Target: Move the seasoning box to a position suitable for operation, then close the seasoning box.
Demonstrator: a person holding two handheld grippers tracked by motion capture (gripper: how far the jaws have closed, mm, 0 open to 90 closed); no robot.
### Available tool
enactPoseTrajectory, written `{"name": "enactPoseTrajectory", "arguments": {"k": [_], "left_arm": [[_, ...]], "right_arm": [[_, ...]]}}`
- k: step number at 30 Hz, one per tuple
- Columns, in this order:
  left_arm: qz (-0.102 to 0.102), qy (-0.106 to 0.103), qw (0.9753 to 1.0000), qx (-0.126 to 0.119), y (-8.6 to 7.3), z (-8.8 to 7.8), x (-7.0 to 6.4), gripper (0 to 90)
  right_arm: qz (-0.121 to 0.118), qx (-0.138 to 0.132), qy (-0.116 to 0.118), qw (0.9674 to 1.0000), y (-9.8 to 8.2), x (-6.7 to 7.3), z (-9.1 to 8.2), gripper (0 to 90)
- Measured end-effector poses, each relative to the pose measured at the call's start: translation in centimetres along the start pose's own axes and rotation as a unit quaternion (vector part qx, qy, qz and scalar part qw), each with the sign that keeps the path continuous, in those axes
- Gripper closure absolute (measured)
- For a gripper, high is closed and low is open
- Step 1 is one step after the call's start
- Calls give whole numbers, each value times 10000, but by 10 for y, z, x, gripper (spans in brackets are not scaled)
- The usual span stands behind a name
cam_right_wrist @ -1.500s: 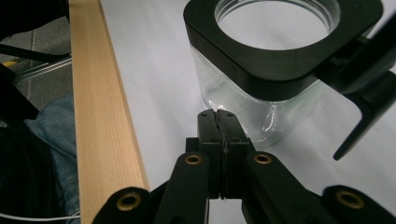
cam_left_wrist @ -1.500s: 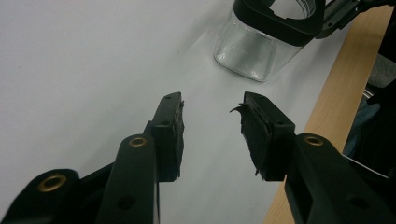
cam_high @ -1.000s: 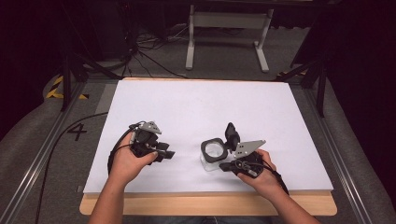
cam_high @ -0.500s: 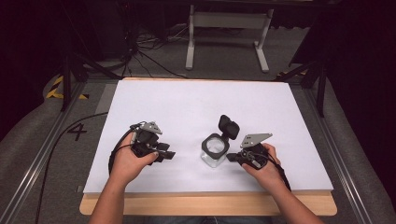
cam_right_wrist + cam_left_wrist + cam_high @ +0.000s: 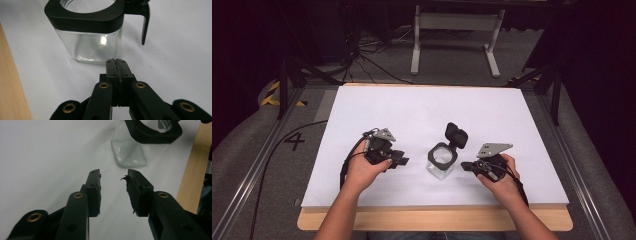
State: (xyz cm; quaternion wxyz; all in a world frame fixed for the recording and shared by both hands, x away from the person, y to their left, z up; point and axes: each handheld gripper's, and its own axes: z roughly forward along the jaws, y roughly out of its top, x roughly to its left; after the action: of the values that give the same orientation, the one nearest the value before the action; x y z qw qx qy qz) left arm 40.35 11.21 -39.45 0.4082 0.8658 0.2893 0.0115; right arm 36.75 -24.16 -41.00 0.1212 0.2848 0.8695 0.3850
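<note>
Surface: white table [image 5: 422, 115], wooden front edge, dark room behind.
Jar: one square glass jar [image 5: 441, 161], hinged black lid [image 5: 456, 134] flipped up, mouth clear, likely for access.
Right gripper [image 5: 468, 165]: just beside jar, jaws pressed together, empty.
Left gripper [image 5: 403, 161]: facing jar, jaws apart, just been closing, nothing between.
Count: one jar, two grippers.

We see the white bench [image 5: 422, 115] brightly lit from above while the room around it falls dark. Shadows under things are soft. In the gripper views, glare spots the jar [image 5: 92, 47], and near jaws blur slightly.
</note>
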Motion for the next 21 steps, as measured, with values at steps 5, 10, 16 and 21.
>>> {"name": "enactPoseTrajectory", "arguments": {"k": [5,10,16,21], "left_arm": [[167,-182,9994,-238,5,28,3,792],[300,-98,9995,-87,11,53,5,828],[565,-170,9980,218,15,67,-4,859],[635,-219,9971,359,13,63,-8,878]], "right_arm": [[87,-101,-22,9999,-7,2,-15,900],[74,-187,-72,9998,-14,6,-28,900],[166,-270,-125,9994,-20,3,-39,900],[235,-385,-131,9989,-21,0,-44,900]]}}
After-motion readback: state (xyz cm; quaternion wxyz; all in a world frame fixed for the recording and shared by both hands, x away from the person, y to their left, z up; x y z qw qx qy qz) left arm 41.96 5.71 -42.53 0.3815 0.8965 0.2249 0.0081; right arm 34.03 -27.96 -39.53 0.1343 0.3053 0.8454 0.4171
